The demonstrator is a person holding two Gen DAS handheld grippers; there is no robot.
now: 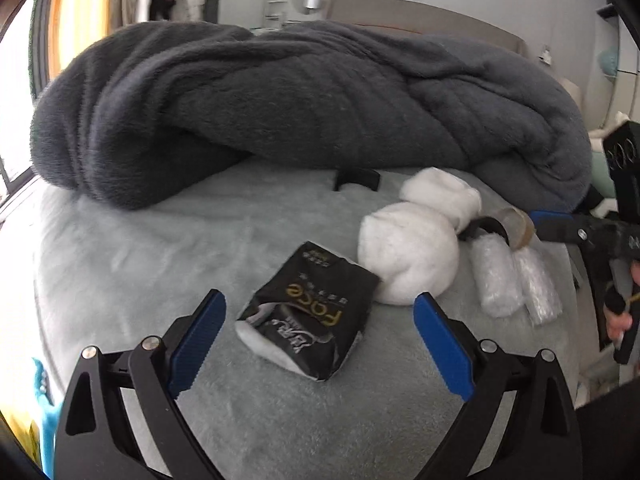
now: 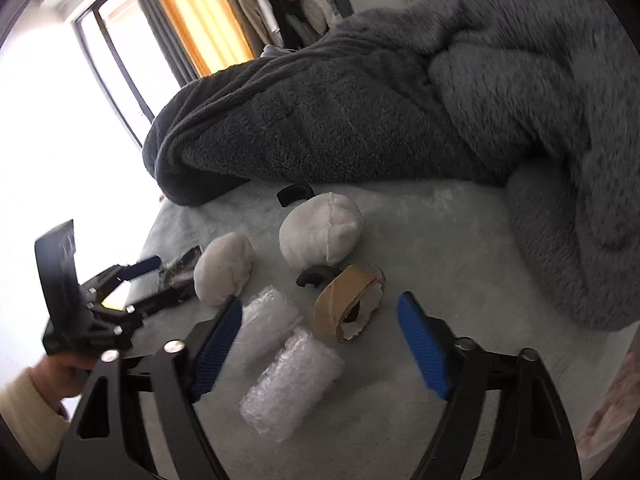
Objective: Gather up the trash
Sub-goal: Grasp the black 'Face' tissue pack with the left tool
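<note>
Both grippers hovered over a pale bed [image 1: 140, 248], each spread wide with nothing between its blue pads.

Left gripper [image 1: 320, 312]: fingers either side of a crumpled black packet [image 1: 308, 312] with gold lettering, not touching it. The packet lay near the bed's front edge, its far corner against a white cushion [image 1: 408, 256]. A second white cushion [image 1: 440, 196] sat just behind the first.

Right gripper [image 2: 320, 316]: aimed at a brown tape roll [image 2: 348, 304] with a torn white core, which lay between its fingers without contact. Two bubble-wrap rolls [image 2: 292, 384] lay beside the tape, the nearer one just in front of the left finger.

Left view only: packet lettering readable; the tape appeared partly hidden behind the right gripper's tip. Right view only: the tape's open core, and a small black curved piece [image 2: 314, 276] touching the tape's far side. There the packet showed only as a sliver behind the left gripper.

A dark grey blanket [image 1: 280, 100] was heaped along the bed's far side; another black piece [image 1: 356, 178] lay at its hem.
</note>
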